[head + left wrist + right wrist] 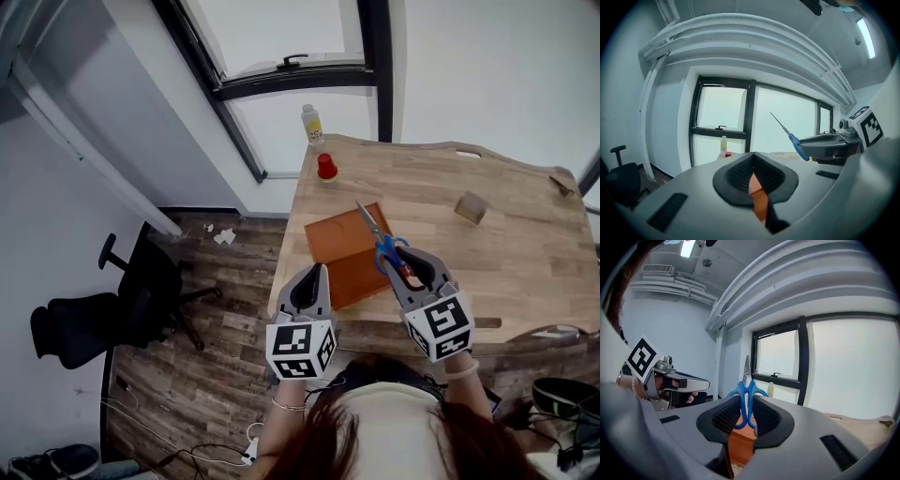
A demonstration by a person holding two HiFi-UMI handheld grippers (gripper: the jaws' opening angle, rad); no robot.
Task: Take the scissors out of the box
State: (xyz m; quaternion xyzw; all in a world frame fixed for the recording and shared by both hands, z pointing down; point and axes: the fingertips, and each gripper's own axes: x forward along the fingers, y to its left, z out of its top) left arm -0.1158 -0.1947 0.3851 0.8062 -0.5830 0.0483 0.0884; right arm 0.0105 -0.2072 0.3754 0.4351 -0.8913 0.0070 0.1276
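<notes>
1. Scissors [377, 236]: held in the air over the box's [336, 246] right edge, long axis pointing away from the person, blades tilted upward.
2. Right gripper [398, 259]: pinching the blue handles.
3. Left gripper [315, 273]: tips together, empty, at the box's near-left corner.

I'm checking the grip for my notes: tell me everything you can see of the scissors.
The scissors have blue, plastic-looking loop handles and slim grey metal blades, shut together. The right claw is closed on the two handle loops. The blades stick out past it, pointing up and away from the person. They are held in the air, clear of the brown box, over its right edge in the head view. Nothing else touches them.
</notes>
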